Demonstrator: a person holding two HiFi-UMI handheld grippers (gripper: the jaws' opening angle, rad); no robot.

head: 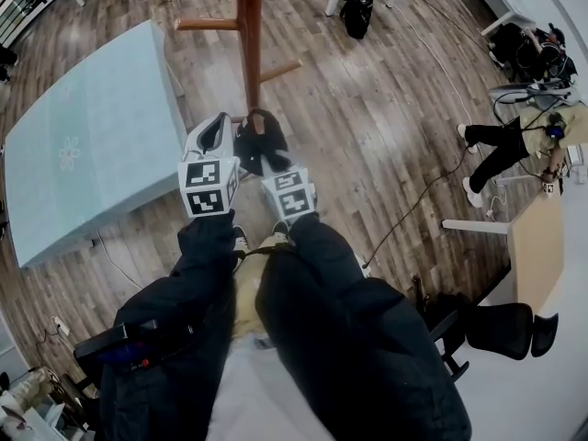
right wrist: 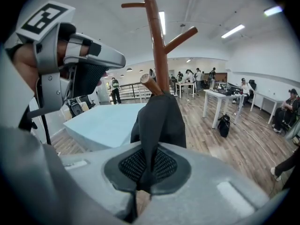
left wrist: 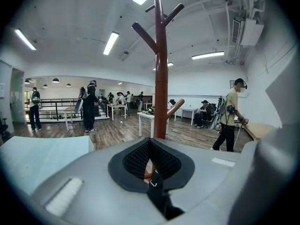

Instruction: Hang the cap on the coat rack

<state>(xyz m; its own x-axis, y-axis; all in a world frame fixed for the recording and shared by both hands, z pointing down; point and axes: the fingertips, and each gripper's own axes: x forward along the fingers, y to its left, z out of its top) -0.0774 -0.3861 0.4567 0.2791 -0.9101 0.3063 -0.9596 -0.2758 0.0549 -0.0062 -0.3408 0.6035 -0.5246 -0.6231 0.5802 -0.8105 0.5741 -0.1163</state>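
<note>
The right gripper (right wrist: 147,165) pinched the cap (right wrist: 159,118), which lay against a peg (right wrist: 151,84) of the rack (right wrist: 158,50). The left gripper (left wrist: 151,159) pinched its strap (left wrist: 158,196).

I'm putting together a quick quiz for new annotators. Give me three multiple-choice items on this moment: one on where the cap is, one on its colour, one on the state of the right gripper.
1. Where is the cap?
A) flat on the table
B) draped at a low peg of the coat rack
C) lying on the floor

2. What colour is the cap?
A) white
B) red
C) black

3. What is the state of the right gripper?
A) fingers wide apart, empty
B) fingers shut on the cap's fabric
C) fingers shut on the rack's post

Key: 1 B, the peg's tip pokes out just above the hanging fabric. 2 C, the cap looks black in every view. 3 B, the right gripper view shows a fold of fabric pinched between the pads.
</note>
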